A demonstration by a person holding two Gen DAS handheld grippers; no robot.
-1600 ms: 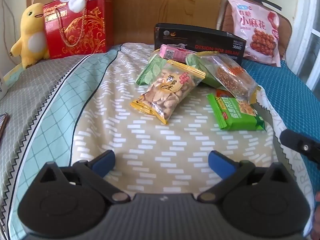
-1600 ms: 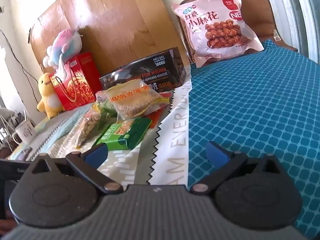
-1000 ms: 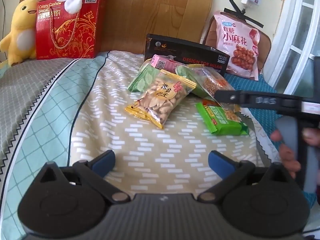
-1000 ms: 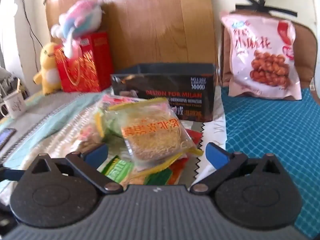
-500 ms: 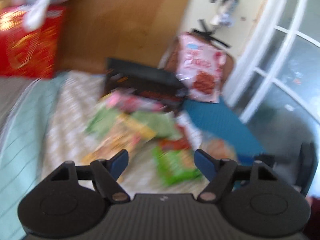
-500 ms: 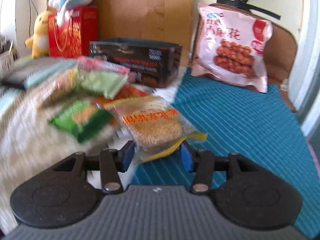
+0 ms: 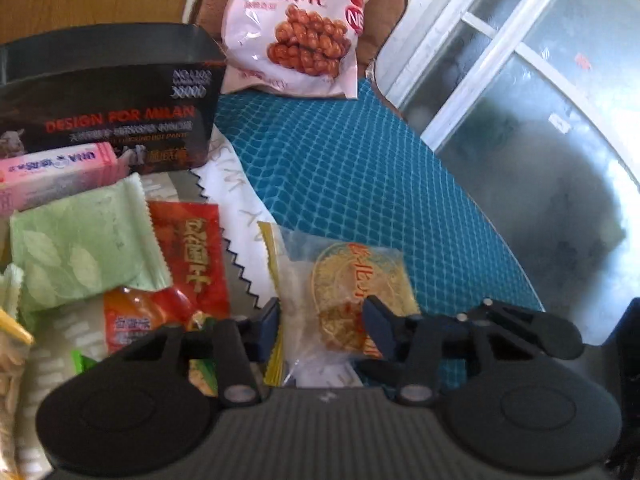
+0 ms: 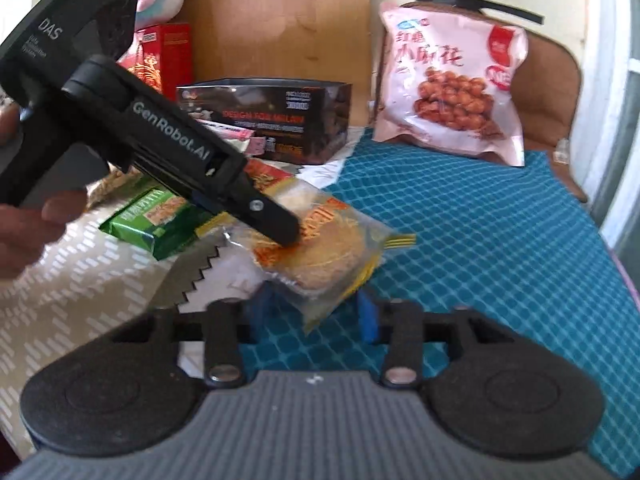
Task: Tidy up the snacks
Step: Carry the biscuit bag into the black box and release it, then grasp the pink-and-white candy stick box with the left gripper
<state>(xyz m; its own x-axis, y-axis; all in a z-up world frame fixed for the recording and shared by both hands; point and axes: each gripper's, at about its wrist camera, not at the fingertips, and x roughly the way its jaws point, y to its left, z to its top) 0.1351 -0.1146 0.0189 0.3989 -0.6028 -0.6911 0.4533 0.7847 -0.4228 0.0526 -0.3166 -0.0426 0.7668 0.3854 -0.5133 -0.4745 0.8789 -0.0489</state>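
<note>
Both grippers grip one clear noodle packet (image 8: 320,248) over the blue cover (image 8: 500,240); right gripper (image 8: 314,314) pinches its near end; left gripper (image 7: 322,326) clamps its other side.

A teal diamond-patterned blanket (image 8: 500,220) covers the bed beside a beige dashed sheet (image 8: 80,264). A wooden headboard (image 8: 280,20), a brown chair (image 8: 552,92) and a frosted window (image 7: 520,120) stand behind.

Left wrist cam: close above the clear noodle-cake packet (image 7: 340,280), facing the bed's head end and window side. Right wrist cam: low, near, facing the headboard. Both share that packet, black box (image 8: 280,116), pink bag (image 7: 296,28).
</note>
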